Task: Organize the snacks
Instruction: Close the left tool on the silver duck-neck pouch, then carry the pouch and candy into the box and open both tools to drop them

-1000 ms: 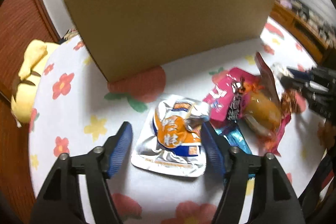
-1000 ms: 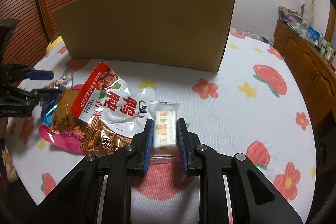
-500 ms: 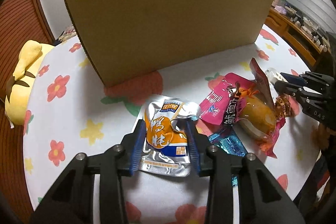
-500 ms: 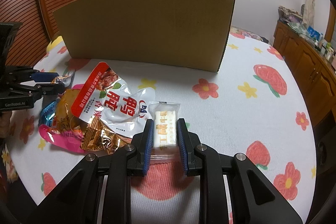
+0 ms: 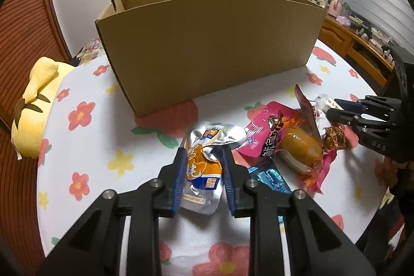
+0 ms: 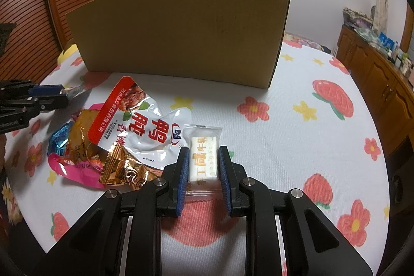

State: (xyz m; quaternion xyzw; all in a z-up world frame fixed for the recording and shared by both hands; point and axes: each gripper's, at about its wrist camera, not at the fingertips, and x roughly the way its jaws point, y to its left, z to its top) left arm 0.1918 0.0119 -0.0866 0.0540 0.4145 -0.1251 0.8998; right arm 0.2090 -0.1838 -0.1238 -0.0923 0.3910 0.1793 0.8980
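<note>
my left tongs [image 5: 203, 172] pinch crinkly silver foil pouch [image 5: 204, 170]; right tongs [image 6: 203, 166] pinch clear-wrapped nougat block [image 6: 203, 159]. cardboard box [image 5: 207, 43] upper center, inside hidden.

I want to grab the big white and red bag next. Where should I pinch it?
Pinch the white and red bag at its bare white edge nearest the cardboard box, coming from that open side. Its lower end lies on the gold wrapper, beside the nougat.

A crumpled silver and orange pouch [image 5: 203, 167] is pinched at its middle, its top bent over. Beside it lie a pink packet [image 5: 269, 136], a white and red bag [image 6: 145, 126] and a gold wrapper [image 6: 124, 170] in a loose heap. A clear-wrapped white nougat [image 6: 203, 157] is gripped, before the open cardboard box [image 5: 207, 43].
</note>
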